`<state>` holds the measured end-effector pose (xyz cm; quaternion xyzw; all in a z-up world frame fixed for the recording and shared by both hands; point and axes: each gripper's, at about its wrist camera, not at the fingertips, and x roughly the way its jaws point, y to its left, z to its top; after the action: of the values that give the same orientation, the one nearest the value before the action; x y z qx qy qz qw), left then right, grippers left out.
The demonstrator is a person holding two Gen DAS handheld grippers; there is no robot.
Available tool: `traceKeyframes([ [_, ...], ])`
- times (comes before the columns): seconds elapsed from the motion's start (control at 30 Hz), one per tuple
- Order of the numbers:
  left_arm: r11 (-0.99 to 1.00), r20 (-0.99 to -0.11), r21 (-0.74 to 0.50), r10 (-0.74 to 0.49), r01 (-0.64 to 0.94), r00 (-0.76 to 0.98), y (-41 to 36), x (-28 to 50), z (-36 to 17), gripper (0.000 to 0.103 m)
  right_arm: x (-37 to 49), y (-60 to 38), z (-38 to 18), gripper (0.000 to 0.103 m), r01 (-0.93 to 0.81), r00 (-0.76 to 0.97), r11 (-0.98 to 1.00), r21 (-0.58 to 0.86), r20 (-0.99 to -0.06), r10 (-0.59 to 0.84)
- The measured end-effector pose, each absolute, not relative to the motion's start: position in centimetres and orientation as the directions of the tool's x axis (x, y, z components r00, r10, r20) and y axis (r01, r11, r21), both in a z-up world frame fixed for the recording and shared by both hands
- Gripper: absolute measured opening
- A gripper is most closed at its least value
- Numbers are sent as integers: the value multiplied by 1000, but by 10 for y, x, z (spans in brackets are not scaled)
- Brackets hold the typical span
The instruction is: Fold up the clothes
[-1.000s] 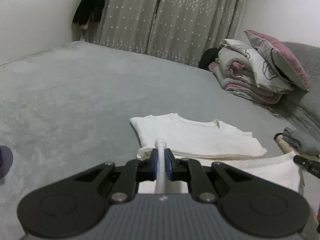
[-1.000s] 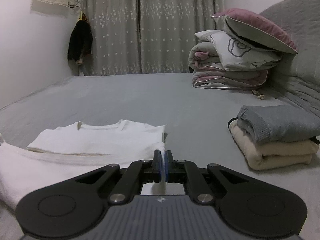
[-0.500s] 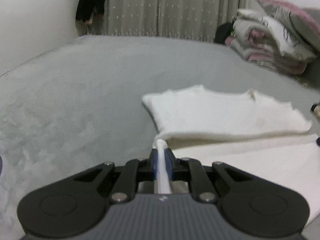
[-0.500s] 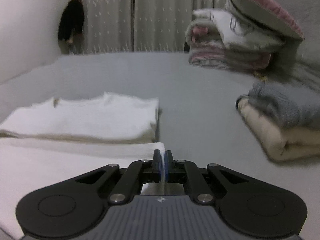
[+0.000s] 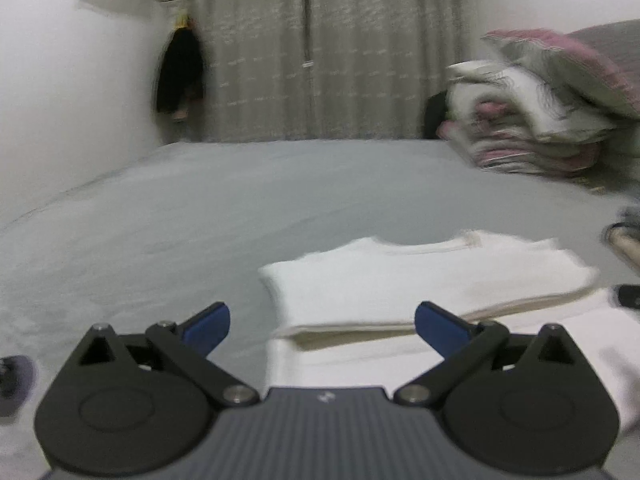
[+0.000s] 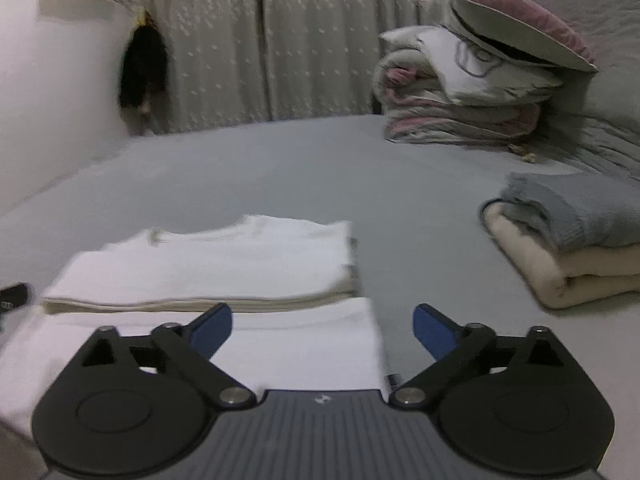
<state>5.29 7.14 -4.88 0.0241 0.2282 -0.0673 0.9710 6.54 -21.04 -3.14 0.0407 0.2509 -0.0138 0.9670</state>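
A white shirt (image 5: 420, 276) lies on the grey bed (image 5: 200, 208), its far part folded into a thick flat stack and a near flap (image 5: 360, 364) spread in front of it. My left gripper (image 5: 322, 320) hovers over the flap's left end. Its jaws are opening wide, and the cloth lies below them, touched by neither pad. In the right wrist view the same shirt (image 6: 224, 264) and flap (image 6: 288, 344) show. My right gripper (image 6: 322, 322) is over the flap's right corner, its jaws also opening, gripping nothing.
A folded grey sweater (image 6: 568, 212) rests on a folded cream one (image 6: 560, 280) at the right. A pile of bedding (image 6: 460, 100) under a pink pillow (image 6: 520, 20) sits at the far right. Curtains and a dark hanging garment (image 6: 142, 68) stand behind the bed.
Both grippers were shut on the white shirt's near edge and have now let it go, jaws spread wide. The flap has dropped flat on the bed. Both views shifted slightly lower.
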Motion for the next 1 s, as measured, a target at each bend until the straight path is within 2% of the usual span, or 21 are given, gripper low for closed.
traceKeyframes([
  [0.1, 969, -462, -34, -233, 245, 856, 61, 48, -51, 103, 57, -193, -36, 103, -21, 877, 997, 69, -477, 51],
  [0.17, 957, -490, -77, -280, 279, 825, 59, 52, -59, 103, 59, -182, -43, 103, -66, 858, 997, 42, -507, 79],
  [0.3, 946, -602, -161, -320, 281, 732, 60, 64, -84, 103, 69, -172, -63, 103, -107, 801, 994, 34, -589, 106],
  [0.37, 945, -642, -140, -314, 295, 700, 59, 67, -97, 103, 73, -170, -75, 103, -117, 783, 993, 20, -613, 105],
  [0.43, 939, -639, -44, -289, 341, 713, 53, 60, -103, 103, 74, -172, -75, 103, -128, 782, 992, 21, -612, 113],
  [0.5, 934, -644, -14, -282, 357, 712, 51, 56, -104, 103, 75, -174, -75, 103, -146, 778, 989, 19, -615, 127],
  [0.9, 899, -645, 2, -334, 438, 688, 93, 39, -97, 103, 48, -227, -68, 103, -224, 777, 971, 83, -587, 229],
  [1.0, 888, -622, 5, -357, 460, 697, 104, 30, -94, 103, 38, -239, -64, 103, -195, 788, 979, 64, -584, 195],
])
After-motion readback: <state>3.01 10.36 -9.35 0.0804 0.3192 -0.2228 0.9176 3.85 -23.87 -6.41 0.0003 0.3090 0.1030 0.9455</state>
